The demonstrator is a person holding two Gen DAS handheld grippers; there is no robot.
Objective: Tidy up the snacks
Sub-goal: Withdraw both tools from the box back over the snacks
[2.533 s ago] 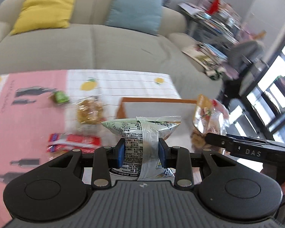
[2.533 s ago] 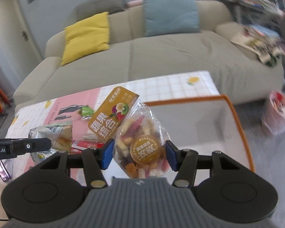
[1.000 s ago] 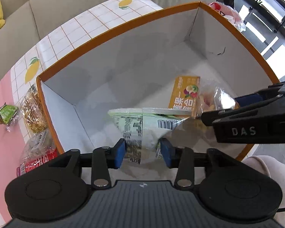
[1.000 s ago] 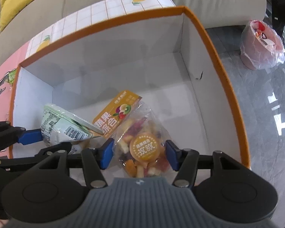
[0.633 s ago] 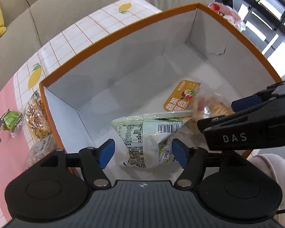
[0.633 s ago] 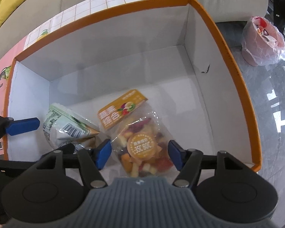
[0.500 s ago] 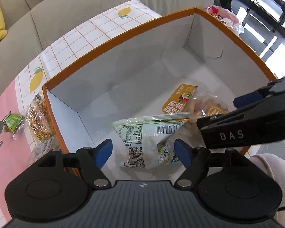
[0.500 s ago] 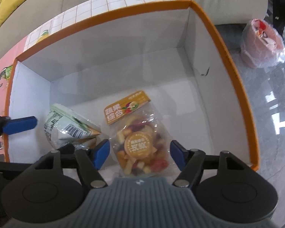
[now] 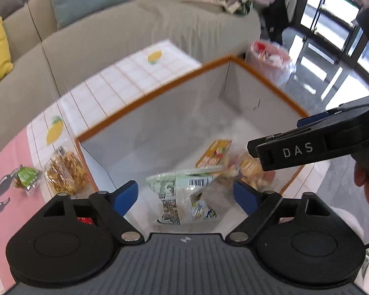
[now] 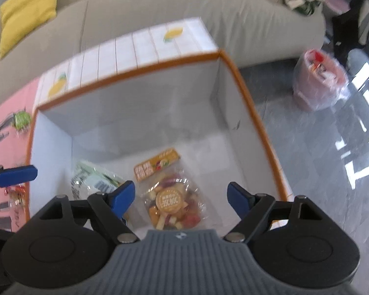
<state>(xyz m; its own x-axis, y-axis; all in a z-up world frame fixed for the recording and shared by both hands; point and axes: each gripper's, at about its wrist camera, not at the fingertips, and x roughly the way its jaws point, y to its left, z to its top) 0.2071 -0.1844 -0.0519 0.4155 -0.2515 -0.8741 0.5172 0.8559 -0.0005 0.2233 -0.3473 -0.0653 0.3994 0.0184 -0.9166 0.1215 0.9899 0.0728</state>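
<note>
An orange-rimmed white box (image 9: 160, 95) (image 10: 248, 93) stands on the table. Inside it lie a pale green snack bag (image 9: 182, 196) (image 10: 93, 179) and a clear dried-fruit bag with an orange label (image 10: 171, 196) (image 9: 214, 154). My left gripper (image 9: 185, 196) is open and empty above the green bag. My right gripper (image 10: 182, 196) is open and empty above the fruit bag. The right gripper's finger (image 9: 307, 145) reaches across the left wrist view on the right. A blue pad of the left gripper (image 10: 14, 174) shows at the left edge of the right wrist view.
A golden snack bag (image 9: 65, 172), a small green packet (image 9: 25, 175) (image 10: 21, 119) and a red packet (image 9: 84, 220) lie on the pink and white tablecloth left of the box. A beige sofa (image 9: 110, 32) stands behind. A pink bin bag (image 10: 319, 78) sits on the floor.
Both grippers opened and let their bags drop into the box, then rose and pulled back; the view now shows more of the sofa and floor.
</note>
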